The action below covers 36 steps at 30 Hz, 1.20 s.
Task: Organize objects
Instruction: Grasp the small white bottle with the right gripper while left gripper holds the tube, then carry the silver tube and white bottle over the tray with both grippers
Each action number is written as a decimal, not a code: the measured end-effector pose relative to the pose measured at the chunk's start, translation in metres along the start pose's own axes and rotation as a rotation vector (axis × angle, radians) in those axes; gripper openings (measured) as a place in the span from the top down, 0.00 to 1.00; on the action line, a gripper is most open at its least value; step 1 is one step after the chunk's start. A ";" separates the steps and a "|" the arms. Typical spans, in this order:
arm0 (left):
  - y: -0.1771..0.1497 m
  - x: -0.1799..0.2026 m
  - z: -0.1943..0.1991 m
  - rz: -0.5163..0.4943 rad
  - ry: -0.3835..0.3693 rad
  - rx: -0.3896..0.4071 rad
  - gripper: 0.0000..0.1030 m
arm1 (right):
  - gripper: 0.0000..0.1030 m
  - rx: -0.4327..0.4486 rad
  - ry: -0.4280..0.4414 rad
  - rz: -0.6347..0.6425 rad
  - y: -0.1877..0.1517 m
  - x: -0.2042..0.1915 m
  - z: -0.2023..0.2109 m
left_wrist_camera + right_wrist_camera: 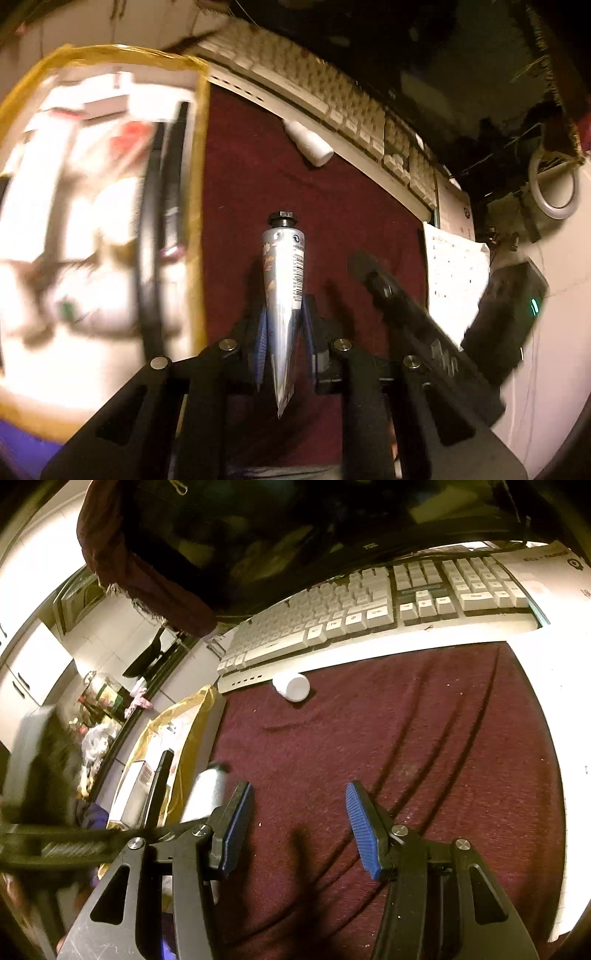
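1. Dark red cloth [406,746] covers the work surface; a white keyboard [369,616] lies along its far edge.
2. At the far left, a box with yellow-taped edges [195,155] sits beside the cloth. Its contents are blurred; two long black items [162,206] lie along its right inner wall.
3. Just right of the box, the left gripper [284,332] is clamped on a silver tube [284,280]. The blue pads [261,339] press the crimped lower half of the tube. The black cap [282,218] points away from the camera, and a barcode runs along the tube's right side.
4. The tube is above the cloth, near the box's right edge. In the right wrist view it appears as a blurred silver shape [207,790] just beside the box.
5. A small white bottle [308,142] lies on its side on the cloth, touching the keyboard's front edge.
6. The right gripper [299,827] hovers over bare cloth with its jaws wide apart; nothing lies between its blue pads [360,827].
7. At the far right, a sheet of printed paper [454,273], a black device with a green light [506,314] and a roll of tape [554,184] sit off the cloth.
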State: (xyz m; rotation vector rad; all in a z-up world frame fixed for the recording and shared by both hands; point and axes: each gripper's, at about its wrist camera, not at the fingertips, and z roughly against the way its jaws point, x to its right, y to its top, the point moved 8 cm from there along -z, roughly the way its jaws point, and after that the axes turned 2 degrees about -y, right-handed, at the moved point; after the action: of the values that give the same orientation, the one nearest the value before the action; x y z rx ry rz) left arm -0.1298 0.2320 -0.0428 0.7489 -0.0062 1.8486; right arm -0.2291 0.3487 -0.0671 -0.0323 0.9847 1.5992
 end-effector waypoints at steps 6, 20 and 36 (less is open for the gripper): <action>-0.001 -0.012 0.006 0.020 -0.105 0.025 0.86 | 0.54 -0.016 -0.087 0.042 0.018 -0.022 -0.007; -0.016 -0.022 0.015 0.010 -0.156 -0.004 0.86 | 0.54 -0.008 -0.264 0.173 0.086 -0.049 -0.082; -0.016 -0.019 0.024 0.009 -0.145 0.020 0.86 | 0.78 -0.099 -0.223 0.198 0.065 -0.046 -0.087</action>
State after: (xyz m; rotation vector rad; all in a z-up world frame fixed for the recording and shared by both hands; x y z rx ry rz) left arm -0.1003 0.2147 -0.0382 0.8971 -0.0845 1.8011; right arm -0.3105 0.2632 -0.0626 0.1771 0.7529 1.7880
